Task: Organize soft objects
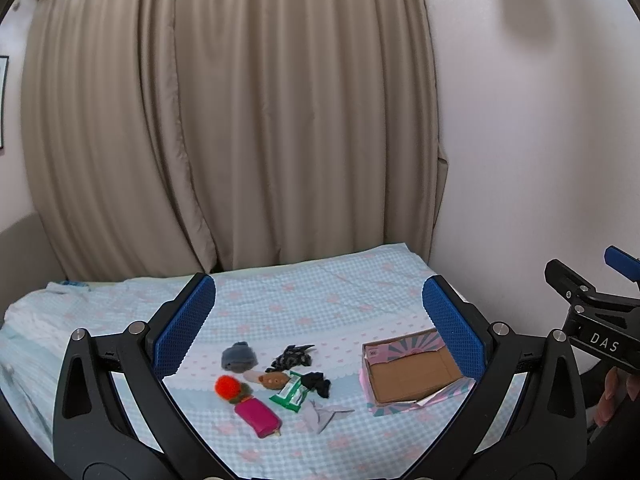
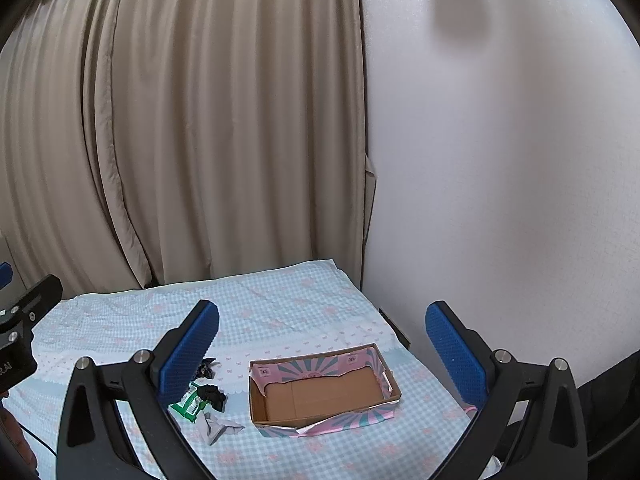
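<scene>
A: Beige curtain (image 1: 224,120) fills the bkgd, white wall (image 1: 520,140) to its right, bed w/ a blue-checked sheet (image 1: 320,292) in front. What's far left on it?

B: Grey bundle (image 1: 238,356), w/ a doll below it: orange hair (image 1: 226,385), pink body (image 1: 258,416), lying flat. Right beside the grey bundle, a small brown plush head (image 1: 273,380).

A: And the left gripper (image 1: 320,328)?

B: Wide open, nothing btwn its blue pads (image 1: 186,330). It hangs above the pile, touching none of it.

A: Middle of the pile?

B: Dark patterned cloth (image 1: 292,356) at the back, green-white packet (image 1: 291,392) in front, a black cloth (image 1: 318,385) touching the packet's right edge, a grey fabric scrap (image 1: 322,416) nearest the camera. All bunched close, some overlapping.

A: Further right?

B: Cardboard box (image 1: 412,372), pink-teal print on the walls, brown floor bare. It sits apart from the pile, on the sheet's right side near the wall.

A: Right gripper (image 2: 322,354)?

B: Also spread open, empty. In its own view the box (image 2: 320,390) lies btwn the fingers and further ahead; the packet (image 2: 188,402), black cloth (image 2: 214,394) and grey scrap (image 2: 218,428) show by the left pad (image 2: 188,354), partly hidden behind it. Left-wrist view catches the right gripper's frame at far right w/ a hand (image 1: 616,392) on it; tips are cut off there.
</scene>
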`<state>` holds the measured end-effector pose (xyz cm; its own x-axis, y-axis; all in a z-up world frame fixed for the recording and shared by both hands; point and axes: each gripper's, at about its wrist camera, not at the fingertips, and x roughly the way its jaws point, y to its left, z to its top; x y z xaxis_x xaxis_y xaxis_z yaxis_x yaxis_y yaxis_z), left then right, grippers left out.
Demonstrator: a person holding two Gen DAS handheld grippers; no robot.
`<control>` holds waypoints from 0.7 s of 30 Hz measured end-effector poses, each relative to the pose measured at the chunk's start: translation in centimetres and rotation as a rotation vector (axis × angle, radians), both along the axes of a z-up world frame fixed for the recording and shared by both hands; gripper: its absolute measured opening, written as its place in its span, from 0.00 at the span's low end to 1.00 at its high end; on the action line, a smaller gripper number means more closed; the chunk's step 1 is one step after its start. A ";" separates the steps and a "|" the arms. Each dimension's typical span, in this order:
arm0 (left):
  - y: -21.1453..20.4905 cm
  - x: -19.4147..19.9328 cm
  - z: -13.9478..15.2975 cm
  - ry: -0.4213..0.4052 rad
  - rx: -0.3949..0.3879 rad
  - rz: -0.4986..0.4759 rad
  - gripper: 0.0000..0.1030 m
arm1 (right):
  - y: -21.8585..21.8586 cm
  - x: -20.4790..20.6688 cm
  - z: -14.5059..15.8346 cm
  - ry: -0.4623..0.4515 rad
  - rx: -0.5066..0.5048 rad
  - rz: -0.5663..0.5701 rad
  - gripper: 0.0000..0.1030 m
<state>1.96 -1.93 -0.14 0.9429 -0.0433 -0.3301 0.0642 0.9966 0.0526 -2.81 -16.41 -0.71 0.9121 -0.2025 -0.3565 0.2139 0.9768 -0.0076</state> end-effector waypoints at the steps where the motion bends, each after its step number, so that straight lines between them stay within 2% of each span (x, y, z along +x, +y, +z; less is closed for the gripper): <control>1: 0.0 0.0 -0.1 -0.001 0.000 0.001 1.00 | 0.0 0.0 0.0 0.000 -0.001 -0.001 1.00; 15: -0.4 0.5 -0.1 0.009 -0.016 0.027 1.00 | -0.2 0.3 0.2 -0.005 0.001 0.011 1.00; 21: 1.0 0.7 -1.3 0.067 -0.053 0.102 1.00 | -0.3 1.2 -0.1 -0.004 -0.006 0.059 1.00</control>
